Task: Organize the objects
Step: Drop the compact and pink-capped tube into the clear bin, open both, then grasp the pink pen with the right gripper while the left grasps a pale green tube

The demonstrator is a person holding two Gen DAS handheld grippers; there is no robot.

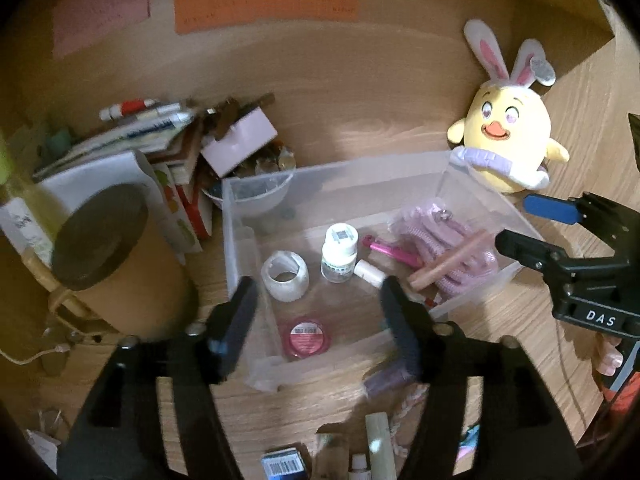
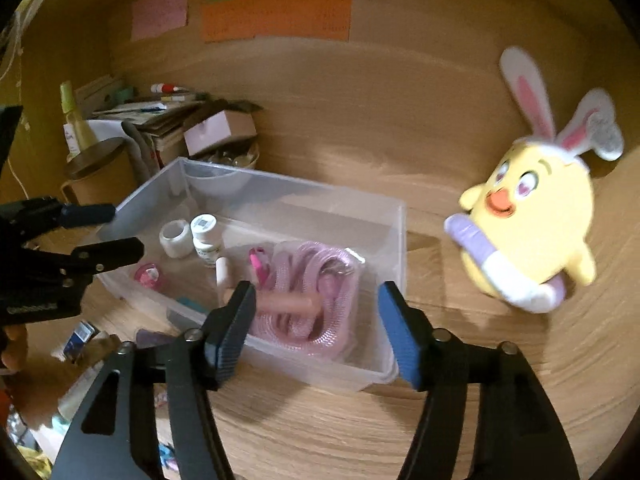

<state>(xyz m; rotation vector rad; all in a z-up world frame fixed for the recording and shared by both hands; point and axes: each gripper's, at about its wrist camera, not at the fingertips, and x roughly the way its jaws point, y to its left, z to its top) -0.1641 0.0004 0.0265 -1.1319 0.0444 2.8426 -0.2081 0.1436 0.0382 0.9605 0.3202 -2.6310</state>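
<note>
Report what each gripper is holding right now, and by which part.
Nothing is held. The left gripper and right gripper both stand open above the clear plastic bin, with no object pressed between their pads.

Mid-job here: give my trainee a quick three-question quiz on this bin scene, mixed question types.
1. True or false: the plush chick lies inside the clear bin.
2. Which item rests on top of the pink coiled cord in the bin?
A. the white pill bottle
B. the peach-coloured stick
C. the tape roll
3. Fill in: the left gripper and the right gripper both have their jaws ____, with nothing pressed between the pads.

Key: 1 false, it sits on the wooden surface outside the bin; 2 B; 3 open.
</note>
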